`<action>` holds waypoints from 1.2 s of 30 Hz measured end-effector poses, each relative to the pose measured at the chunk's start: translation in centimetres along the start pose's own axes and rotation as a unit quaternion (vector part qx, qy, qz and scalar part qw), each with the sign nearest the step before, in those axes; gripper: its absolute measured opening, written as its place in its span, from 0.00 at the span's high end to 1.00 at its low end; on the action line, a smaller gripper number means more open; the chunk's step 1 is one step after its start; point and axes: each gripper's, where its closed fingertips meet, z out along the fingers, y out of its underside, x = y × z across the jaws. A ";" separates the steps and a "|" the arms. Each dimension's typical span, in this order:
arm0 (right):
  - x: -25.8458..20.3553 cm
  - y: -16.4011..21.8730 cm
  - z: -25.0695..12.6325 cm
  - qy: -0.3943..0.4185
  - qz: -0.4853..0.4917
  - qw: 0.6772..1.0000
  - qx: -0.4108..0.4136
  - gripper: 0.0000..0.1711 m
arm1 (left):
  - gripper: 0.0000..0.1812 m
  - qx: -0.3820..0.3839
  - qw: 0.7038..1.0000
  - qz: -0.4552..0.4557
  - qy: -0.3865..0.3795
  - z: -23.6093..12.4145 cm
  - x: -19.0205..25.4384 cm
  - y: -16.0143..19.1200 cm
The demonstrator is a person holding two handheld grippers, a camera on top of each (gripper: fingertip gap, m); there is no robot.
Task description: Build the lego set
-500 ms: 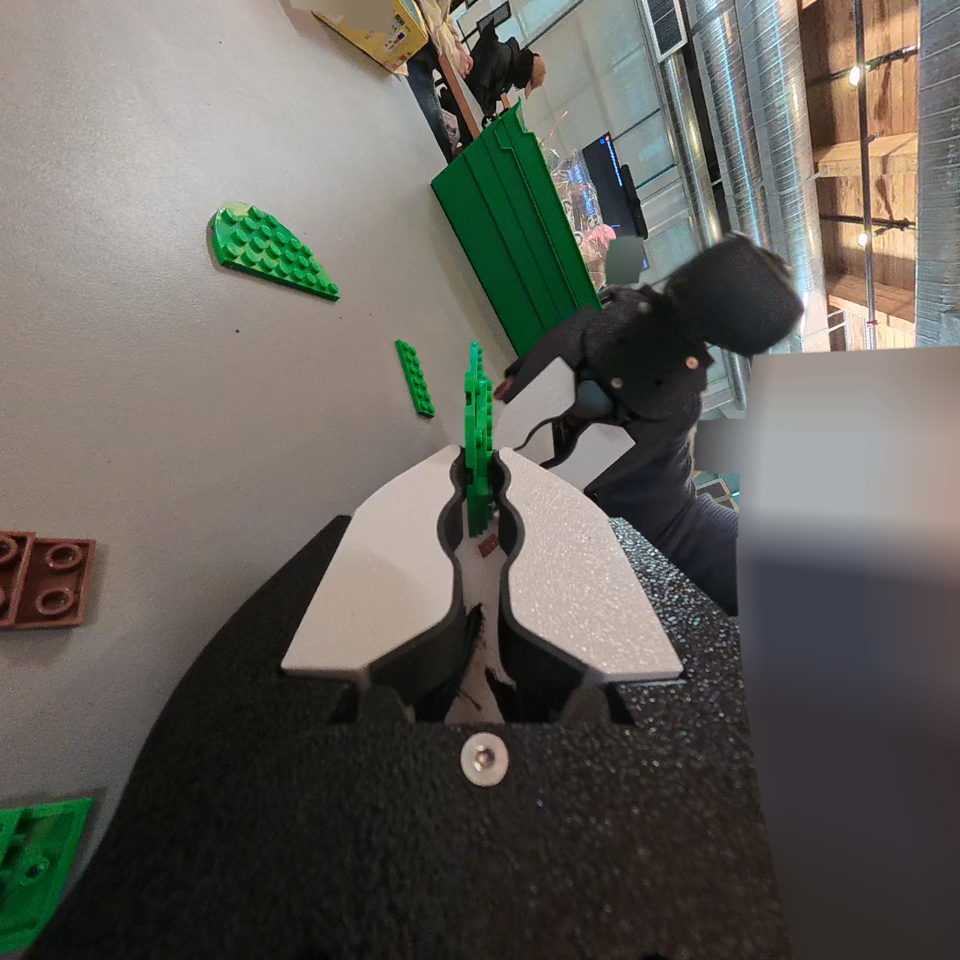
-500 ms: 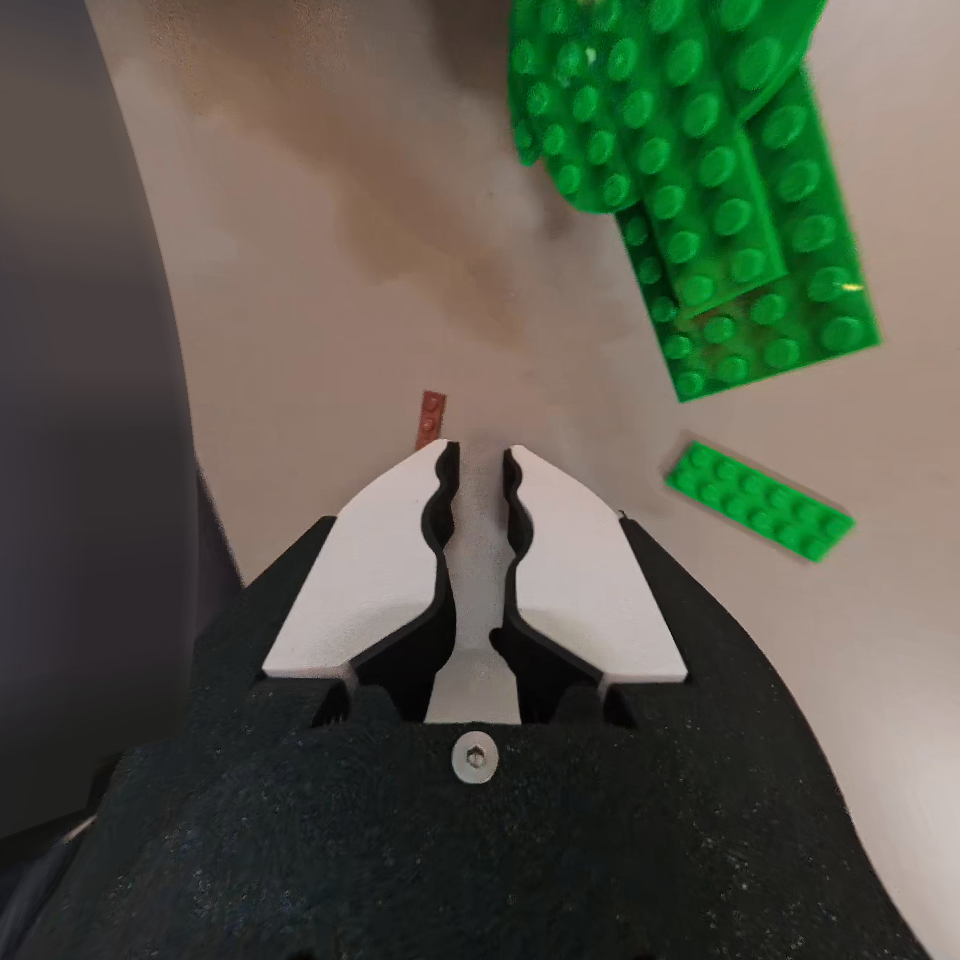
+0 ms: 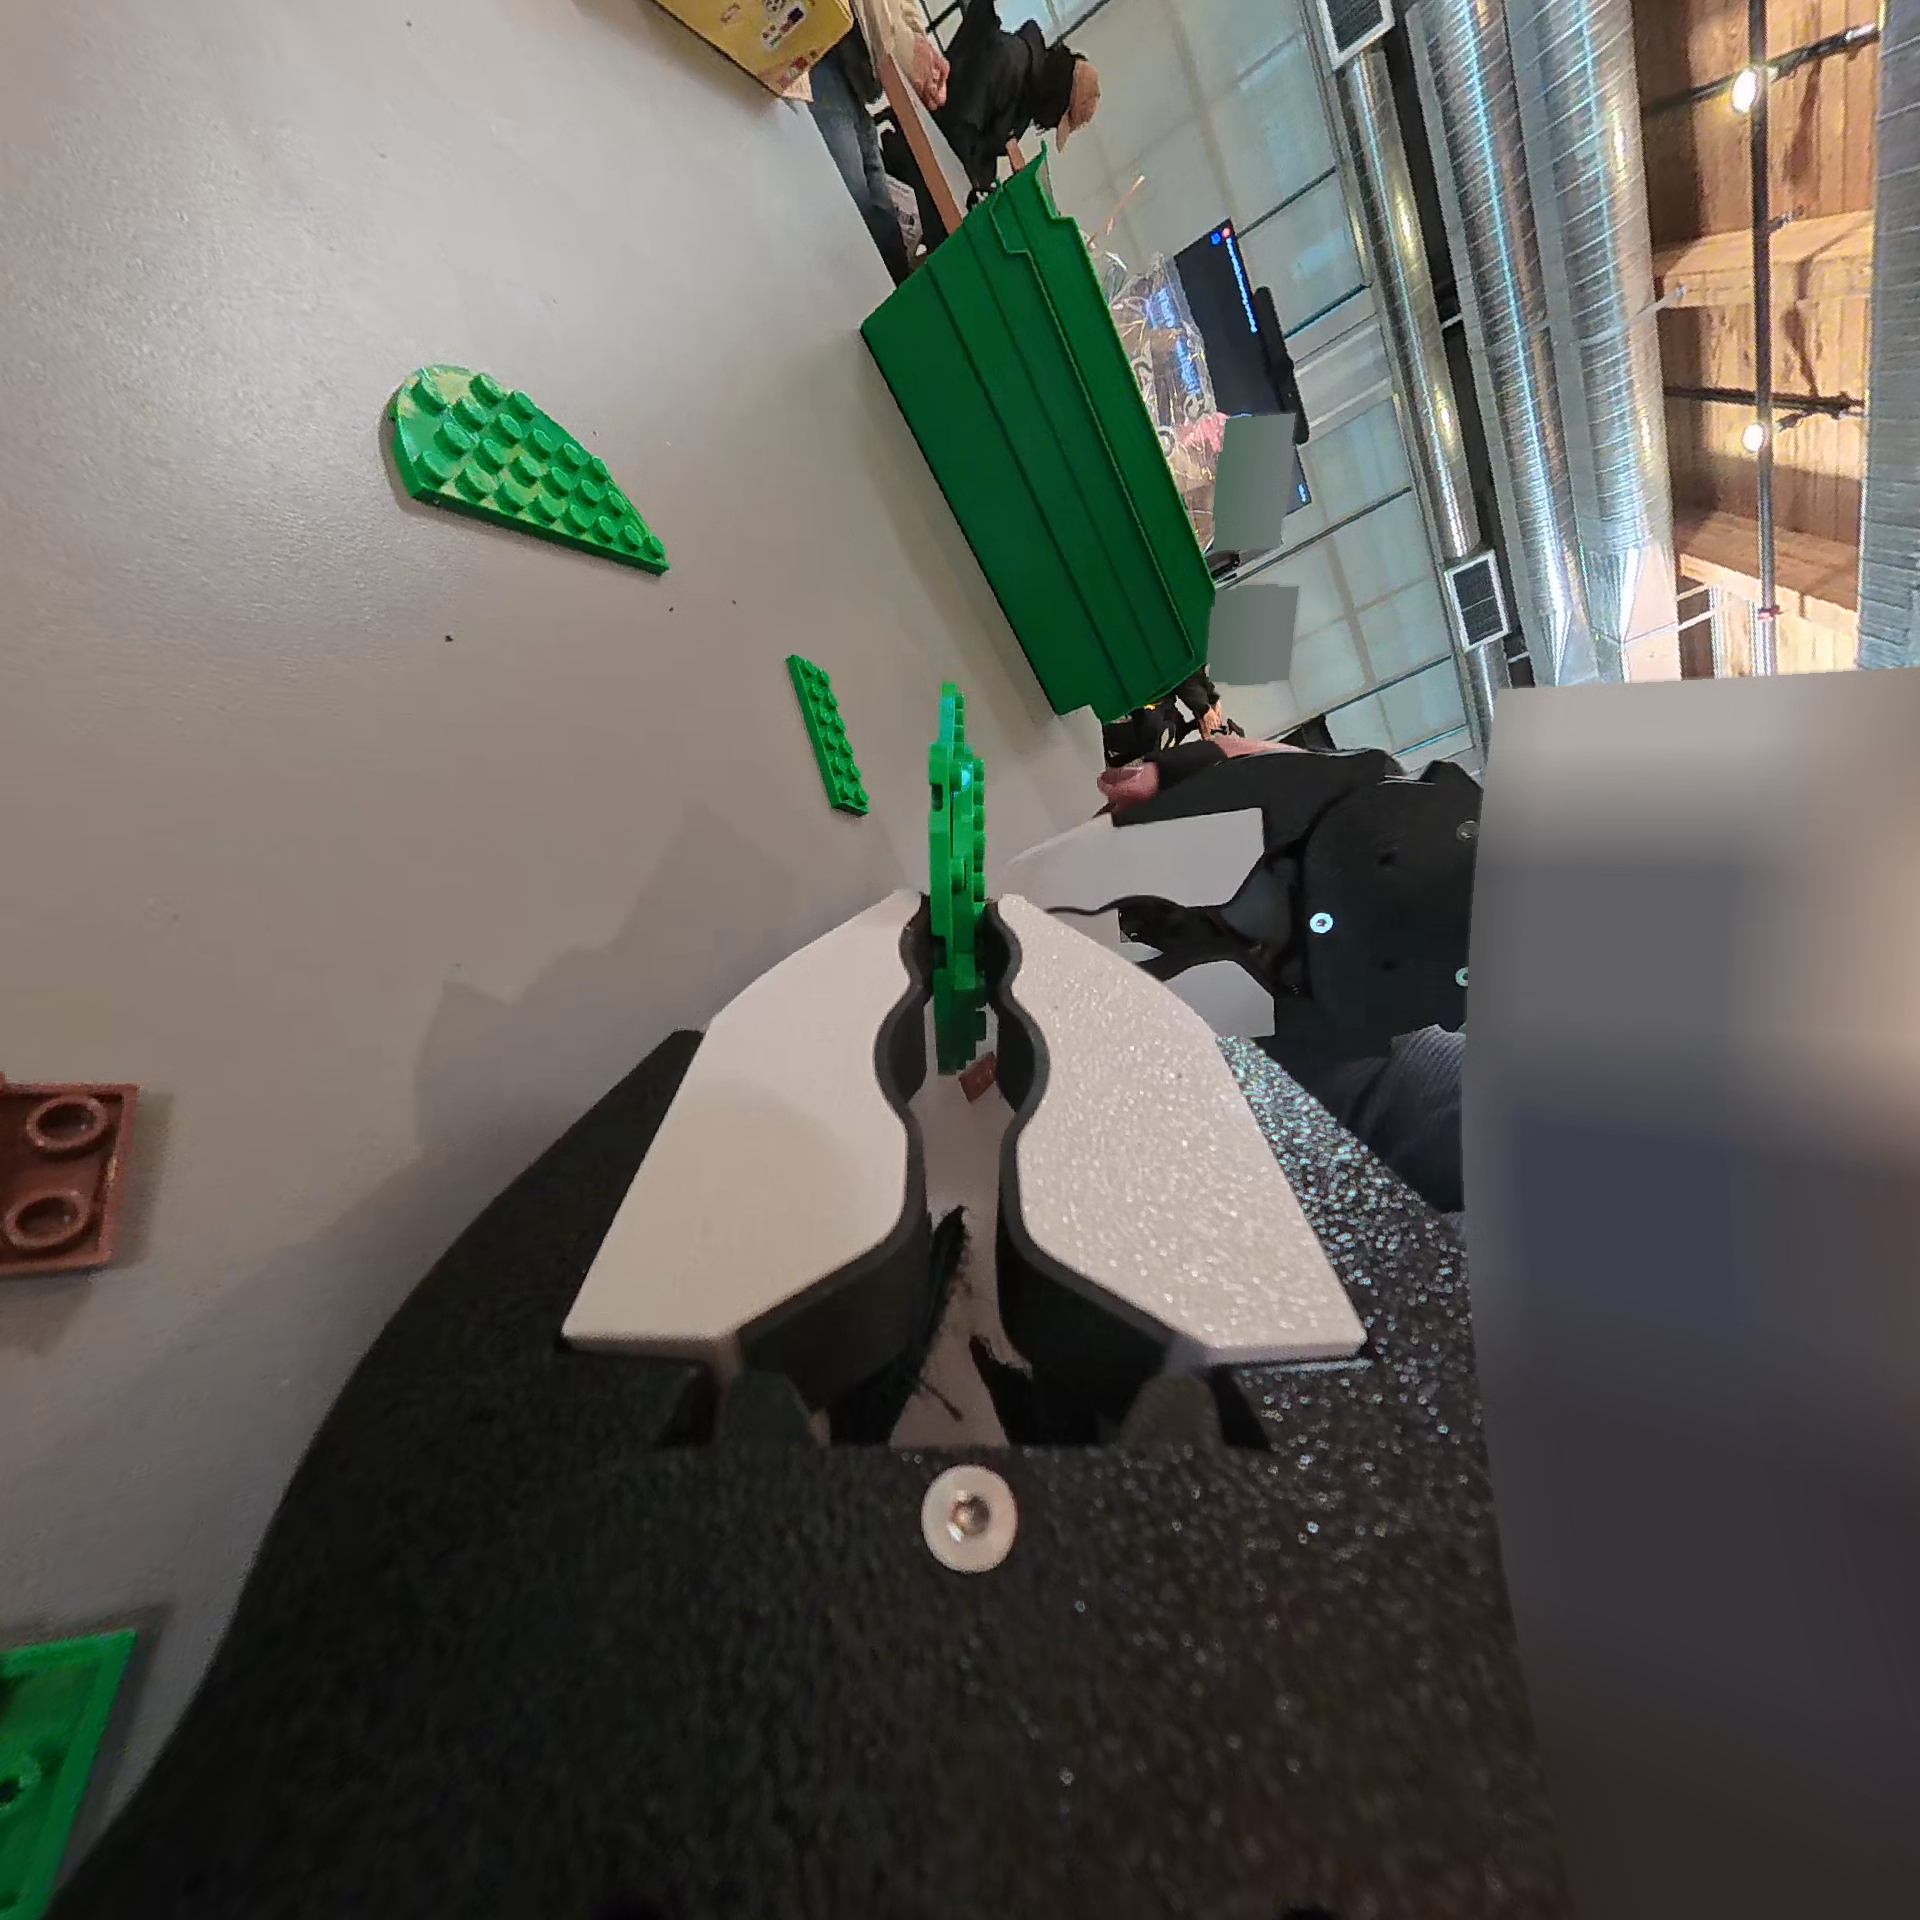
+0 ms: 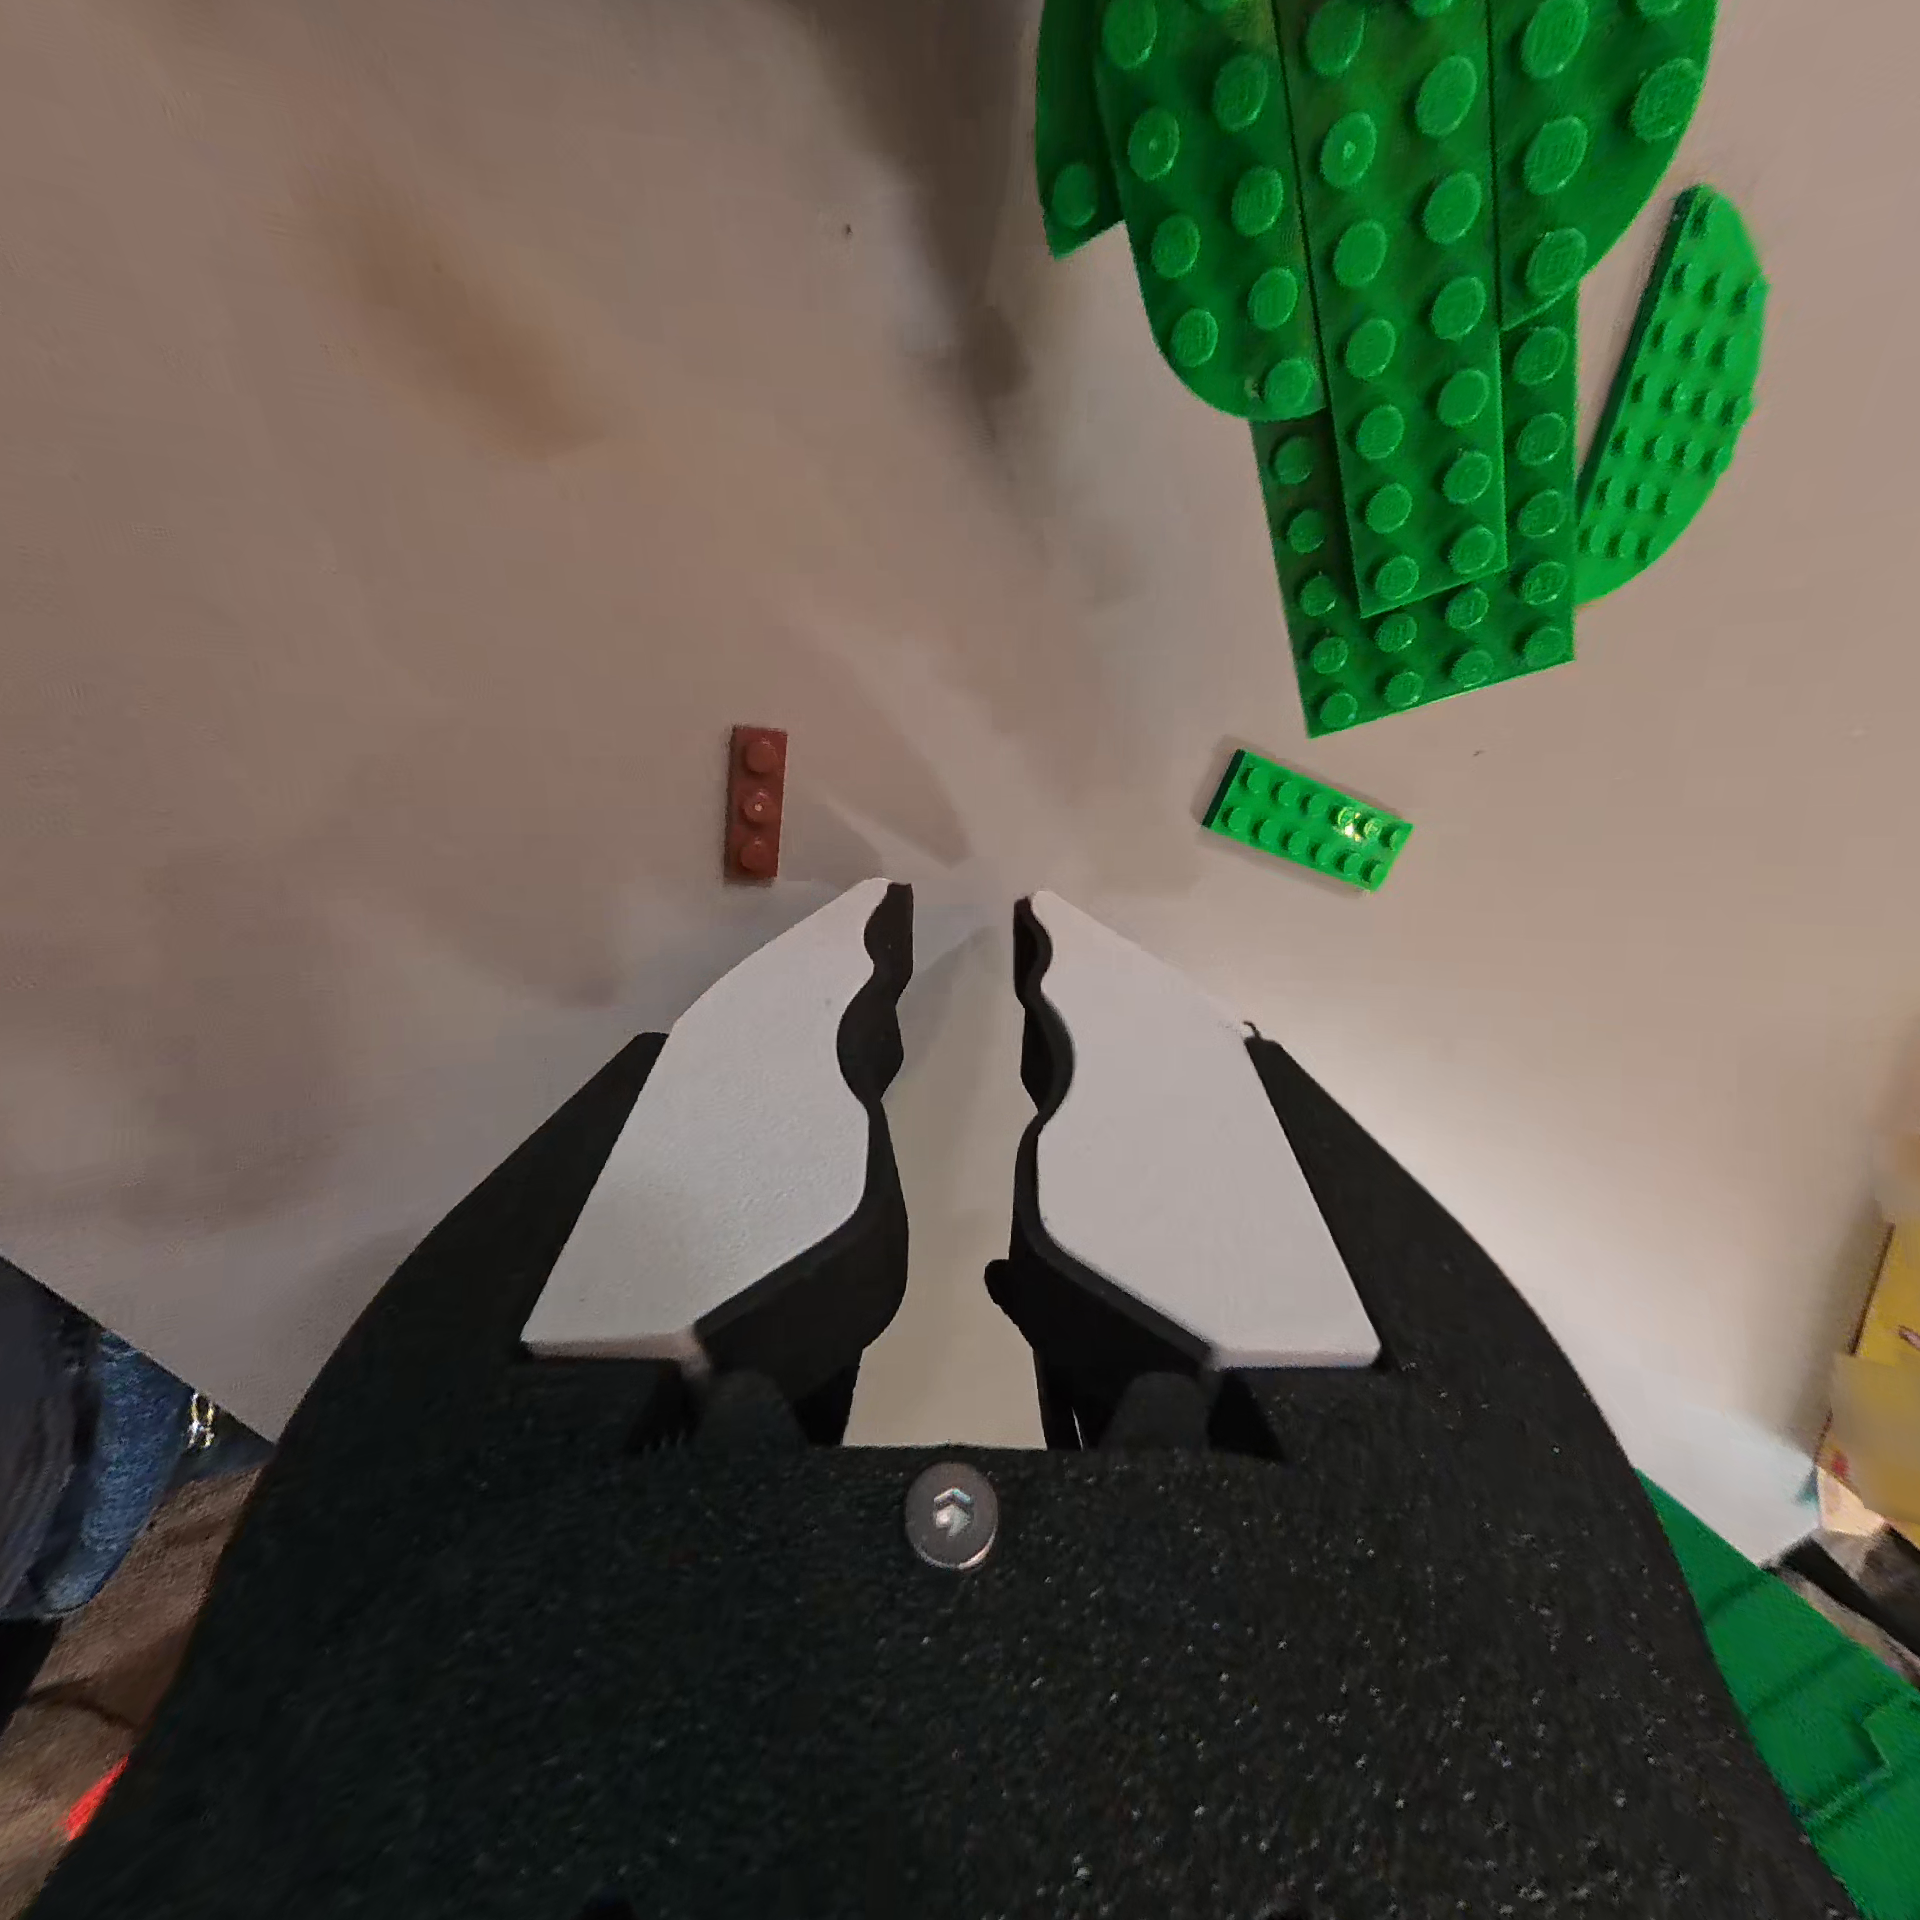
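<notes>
The left gripper [image 3: 961, 914] clamps a green plate stack [image 3: 956, 862] edge-on above the table [image 3: 312, 831]. The right gripper [image 4: 964, 896] hangs with its jaws apart, holding nothing. Just beyond its left tip lies one brown strip [image 4: 755, 802]; to the right one small green plate [image 4: 1307, 820], then the stack, with one rounded green plate [image 4: 1673, 416] behind. In the left view, one brown plate [image 3: 62, 1174] and another green plate [image 3: 42, 1756] lie at the edge. Farthest, a green bin [image 3: 1039, 447] and yellow box [image 3: 758, 31]; its print is unreadable.
</notes>
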 end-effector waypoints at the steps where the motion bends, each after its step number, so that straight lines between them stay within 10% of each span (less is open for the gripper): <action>1: 0.1 0.1 0.0 0.004 0.000 1.000 -0.003 0.89 | 0.96 -0.002 1.000 0.000 0.000 0.0 0.0 0.0; 12: -3.3 -2.7 -2.0 -0.124 -0.030 0.982 0.140 0.89 | 0.96 -0.008 1.000 -0.002 -0.008 0.1 -0.2 0.3; 26: -3.5 -2.0 -0.3 -0.149 -0.031 0.982 0.107 0.96 | 0.96 -0.025 1.000 -0.010 -0.003 0.4 0.0 0.9; 36: 3.8 -4.4 -6.3 -0.004 -0.141 0.970 0.199 0.96 | 0.96 -0.049 0.996 -0.019 0.075 1.6 2.4 1.9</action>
